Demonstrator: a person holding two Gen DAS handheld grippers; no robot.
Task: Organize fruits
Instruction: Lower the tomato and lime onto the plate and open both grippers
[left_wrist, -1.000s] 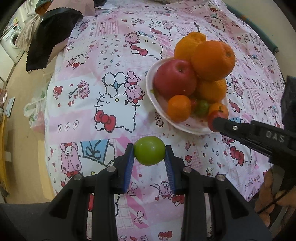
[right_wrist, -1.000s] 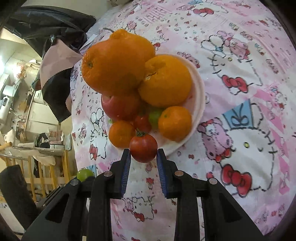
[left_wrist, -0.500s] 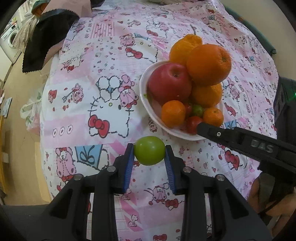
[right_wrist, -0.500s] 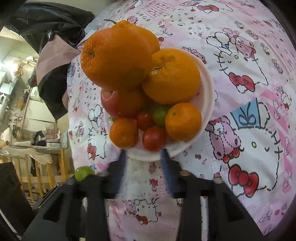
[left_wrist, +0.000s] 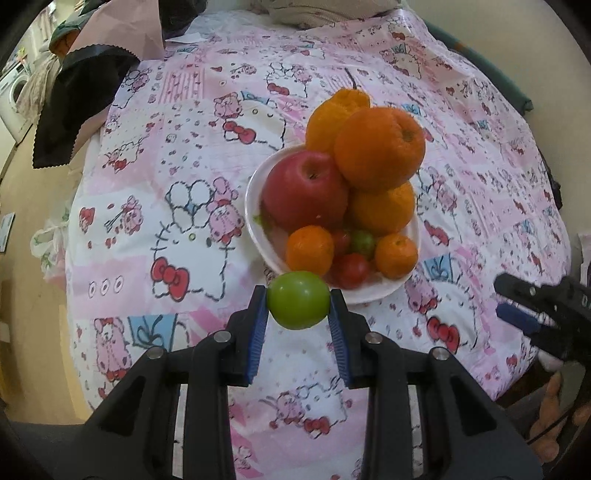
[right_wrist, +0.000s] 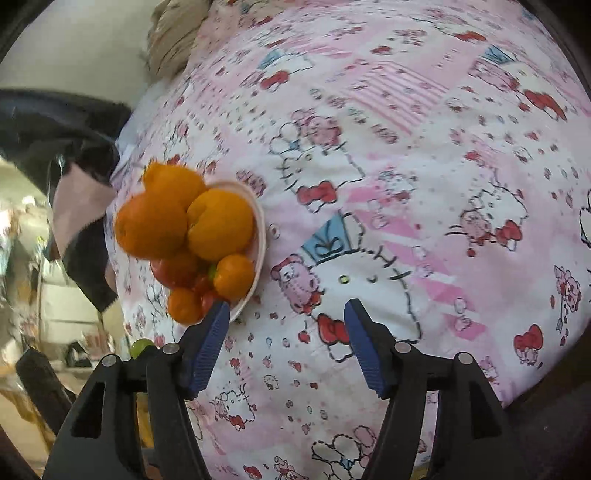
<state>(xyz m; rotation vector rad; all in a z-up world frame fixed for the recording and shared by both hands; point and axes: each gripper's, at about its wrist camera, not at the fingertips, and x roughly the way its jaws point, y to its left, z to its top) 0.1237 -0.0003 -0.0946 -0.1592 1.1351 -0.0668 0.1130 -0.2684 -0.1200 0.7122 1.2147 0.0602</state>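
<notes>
Green fruit (left_wrist: 298, 300) is held between the blue pads of the left gripper (left_wrist: 298, 308), squeezed on both sides, just in front of the near rim of the white bowl (left_wrist: 255, 206) and above the pink cartoon cloth (left_wrist: 184, 177). The right gripper (right_wrist: 284, 339) has its jaws wide apart with nothing between them; it is to the right of the bowl, its left pad close to the rim.

The bowl is already very full. A red apple (left_wrist: 304, 190) and big oranges (left_wrist: 378, 147) are piled at its far side, and at its near side sit two small mandarins (left_wrist: 309, 249), a red tomato (left_wrist: 352, 269) and a small green fruit (left_wrist: 362, 242).

To do this step well, I think the left hand should bring the fruit over the near rim and lower it into the low gap between the mandarins (not on top of the pile, which looks ready to roll). The pads should part only when the fruit rests on something. A slow release seems wise, because a round fruit on such a heap can slide off onto the cloth. The empty right gripper should keep away from the rim, so that it does not knock the bowl.
</notes>
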